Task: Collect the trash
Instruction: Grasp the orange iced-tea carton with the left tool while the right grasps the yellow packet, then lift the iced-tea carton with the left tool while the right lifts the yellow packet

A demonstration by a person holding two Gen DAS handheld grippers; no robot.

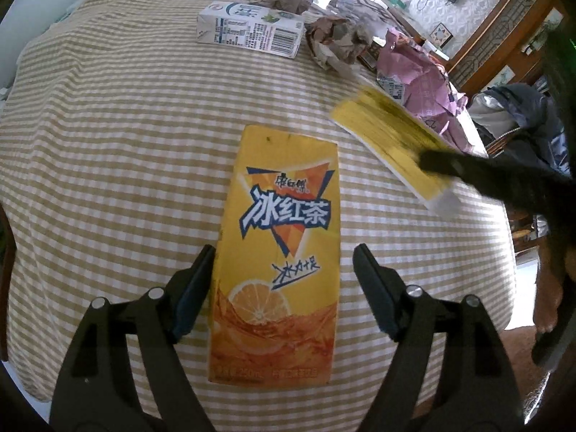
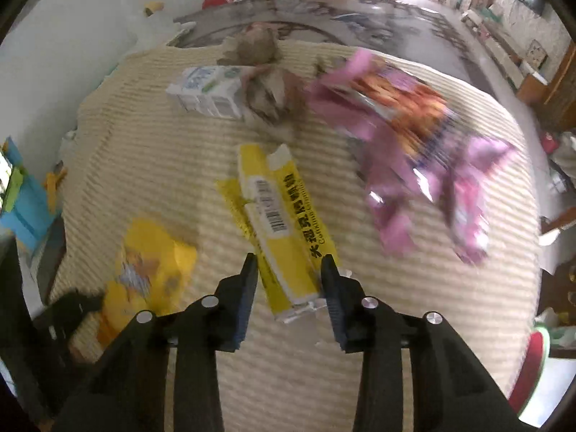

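The left gripper (image 1: 282, 270) has its fingers wide open w/ the tea carton (image 1: 277, 252) flat btwn them, not pinched yet. The right gripper (image 2: 289, 270) has its fingers squeezed on the yellow box (image 2: 284, 226). Past the fingers, the milk carton (image 1: 248, 28), paper balls (image 1: 338, 41) & pink wrapper (image 2: 414, 151) all sit on the table (image 1: 108, 144). No bin in view, so I think most trash is left to pick up.

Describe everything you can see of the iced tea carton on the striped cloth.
The iced tea carton is a yellow-orange paper drink box with blue-and-white lettering, an orange triangle and a lemon slice. It lies flat, print up, on the striped cloth, slightly dented. The left gripper straddles its lower half, jaws open, the left finger close against its edge.
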